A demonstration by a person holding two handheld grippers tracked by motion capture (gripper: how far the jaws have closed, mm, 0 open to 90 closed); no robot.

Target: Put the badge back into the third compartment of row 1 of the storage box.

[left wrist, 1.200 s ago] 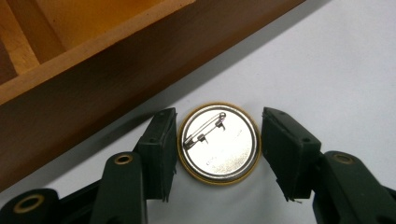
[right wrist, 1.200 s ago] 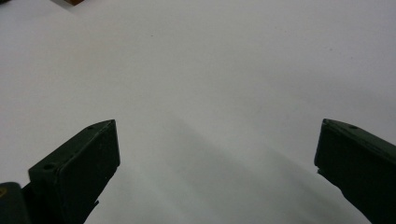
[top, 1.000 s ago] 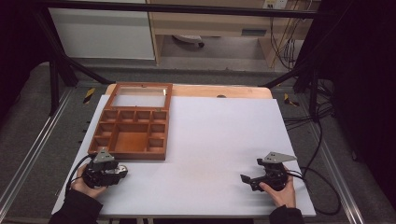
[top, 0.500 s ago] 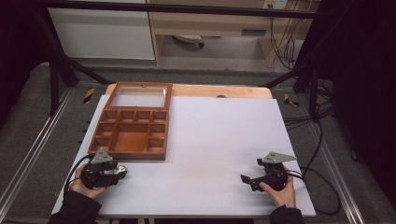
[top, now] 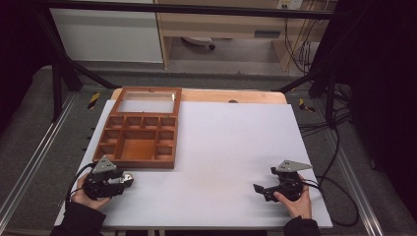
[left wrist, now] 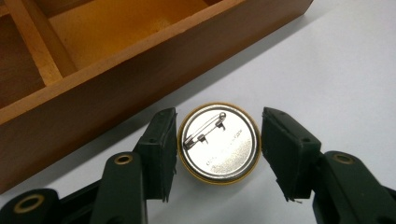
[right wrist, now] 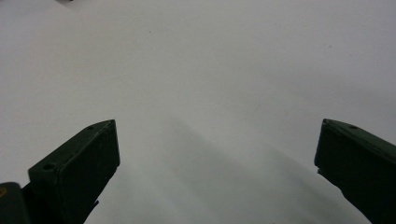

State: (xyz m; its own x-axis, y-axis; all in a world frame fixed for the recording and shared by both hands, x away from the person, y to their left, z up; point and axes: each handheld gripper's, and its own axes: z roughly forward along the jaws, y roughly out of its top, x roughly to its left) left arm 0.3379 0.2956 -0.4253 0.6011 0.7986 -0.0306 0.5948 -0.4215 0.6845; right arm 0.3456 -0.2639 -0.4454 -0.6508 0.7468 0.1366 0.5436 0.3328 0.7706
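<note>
A round pin badge [left wrist: 224, 151] lies back up, its silver back and safety pin showing, between the jaws of my left gripper [left wrist: 218, 140]. Both pads rest against its gold rim, so the gripper is shut on it. In the high view this gripper [top: 125, 179] sits at the near left of the white board, just in front of the wooden tray [top: 135, 162], with the badge [top: 128, 177] at its tip. My right gripper [top: 259, 189] rests at the near right, pointing left. Its jaws [right wrist: 217, 154] stand wide open over bare white board.
The wooden tray's front wall [left wrist: 140, 60] rises close behind the badge. The tray has several small compartments and one large one, and a framed lid [top: 147, 93] lies open behind it. Cables [top: 334, 191] trail off the board's right edge.
</note>
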